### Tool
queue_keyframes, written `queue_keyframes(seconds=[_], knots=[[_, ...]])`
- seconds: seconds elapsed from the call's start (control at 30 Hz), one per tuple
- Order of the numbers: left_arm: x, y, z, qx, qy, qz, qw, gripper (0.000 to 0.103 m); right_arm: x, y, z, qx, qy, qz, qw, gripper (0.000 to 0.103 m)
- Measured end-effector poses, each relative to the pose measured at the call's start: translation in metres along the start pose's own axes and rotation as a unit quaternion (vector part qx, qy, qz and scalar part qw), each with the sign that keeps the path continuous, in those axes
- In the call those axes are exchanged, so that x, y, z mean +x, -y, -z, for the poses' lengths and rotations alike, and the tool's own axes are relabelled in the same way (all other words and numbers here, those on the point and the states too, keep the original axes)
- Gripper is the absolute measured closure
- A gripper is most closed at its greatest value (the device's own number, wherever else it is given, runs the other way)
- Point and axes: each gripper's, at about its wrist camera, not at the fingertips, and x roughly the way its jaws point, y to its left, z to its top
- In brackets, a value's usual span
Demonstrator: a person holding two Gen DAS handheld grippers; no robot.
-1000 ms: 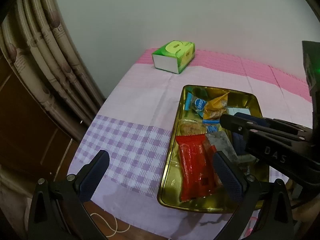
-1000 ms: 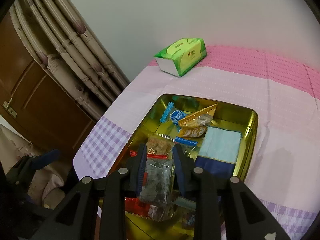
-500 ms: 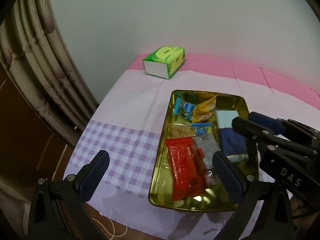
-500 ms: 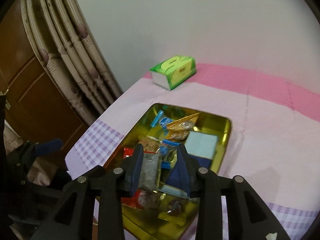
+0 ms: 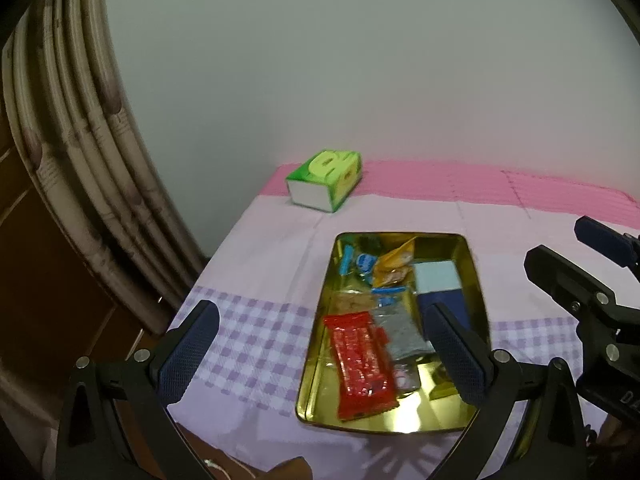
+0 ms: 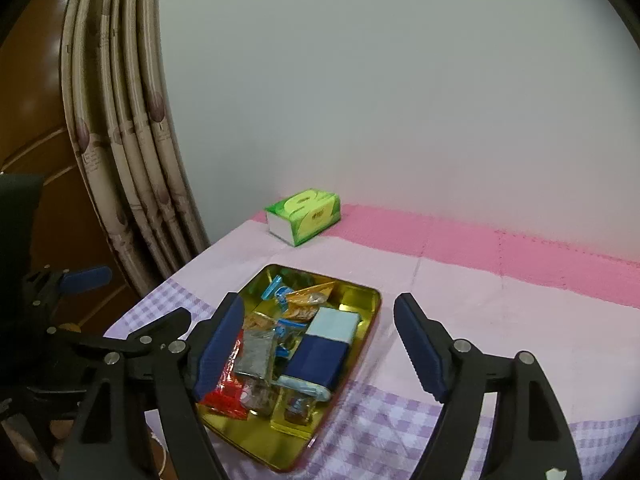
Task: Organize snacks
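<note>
One gold tray [image 5: 478, 276] lies on the counter [image 5: 272, 248], which carries a cloth with pink, pale and purple-checked bands. Inside the tray I count one red packet [image 5: 360, 364] at the near left, one grey packet [image 5: 400, 332] touching its right side, one box that is light blue and dark blue [image 5: 438, 288] along the right wall, and one orange packet [image 5: 394, 266] near the far end. There are also some small blue-wrapped sweets [image 5: 362, 260] at the far left; their number I cannot tell exactly. Some more small items lie at the near end, but they are too blurred to name.

One green tissue box [image 5: 326, 180] stands apart from the tray, at the far edge of the counter near the wall. A folded curtain [image 5: 80, 152] hangs at the left.

The left tongs [image 5: 320, 356] are spread wide and hold nothing; their right finger [image 5: 456, 356] covers part of the tray. The right tongs [image 6: 320, 344] are also wide and empty, above the near part of the tray, and the left finger [image 6: 218, 346] hides part of the red packet.
</note>
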Motion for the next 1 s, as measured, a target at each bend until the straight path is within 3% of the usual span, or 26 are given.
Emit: queue_keyframes(seconds=[0.4,1.0], knots=[[-0.028,-0.012,-0.004,-0.043,0.026,0.027,0.9984,0.001,-0.038,0.003,0.007,-0.020,0.014,0.030,0.999,0.024],[-0.038,-0.019,-0.005,-0.059,0.040,0.048,0.9963,0.000,-0.045,-0.007,0.005,-0.030,0.022,0.037,0.999,0.018]])
